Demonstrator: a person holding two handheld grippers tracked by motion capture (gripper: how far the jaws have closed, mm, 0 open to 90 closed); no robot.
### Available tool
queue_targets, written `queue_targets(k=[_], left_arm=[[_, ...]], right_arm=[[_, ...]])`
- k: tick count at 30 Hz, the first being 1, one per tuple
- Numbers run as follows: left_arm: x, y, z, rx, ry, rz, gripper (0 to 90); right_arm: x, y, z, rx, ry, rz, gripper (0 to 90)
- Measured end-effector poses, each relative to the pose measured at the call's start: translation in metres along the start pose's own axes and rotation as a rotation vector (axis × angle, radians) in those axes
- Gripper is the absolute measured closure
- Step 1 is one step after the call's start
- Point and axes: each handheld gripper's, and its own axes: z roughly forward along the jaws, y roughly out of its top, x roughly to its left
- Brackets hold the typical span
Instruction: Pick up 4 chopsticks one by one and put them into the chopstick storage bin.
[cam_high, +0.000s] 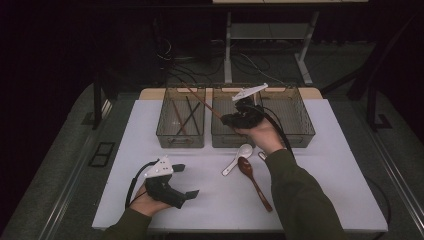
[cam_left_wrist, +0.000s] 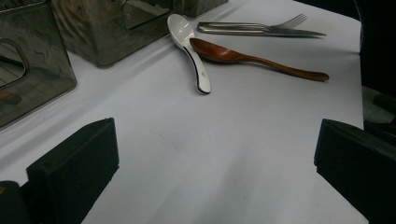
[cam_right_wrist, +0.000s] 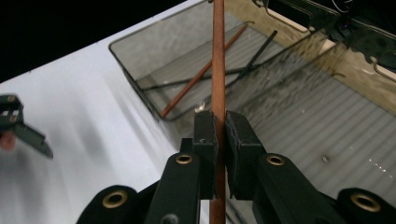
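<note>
The left gripper (cam_high: 186, 180) rests low on the table (cam_high: 320, 165), jaws wide apart and empty. The left basket (cam_high: 172, 137) holds several chopsticks. Right of it, the right gripper (cam_right_wrist: 222, 135) is clenched on a brown chopstick (cam_right_wrist: 217, 70), whose long axis runs up-left from the jaws over that basket. The left gripper view shows a fork (cam_left_wrist: 280, 24) hidden from the high view.
</note>
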Motion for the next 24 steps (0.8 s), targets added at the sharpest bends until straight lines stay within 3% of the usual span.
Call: queue_targets(k=[12,24], left_arm=[[0.000,0.000,0.001,0.004,-0.006,0.018,0.0],[0.000,0.001,0.000,0.005,-0.009,0.020,0.0]], right_arm=[[0.010,0.033,0.045,-0.016,-0.005,0.035,83.3],[0.028,0.056,0.099,0.015,-0.014,0.038,83.3]])
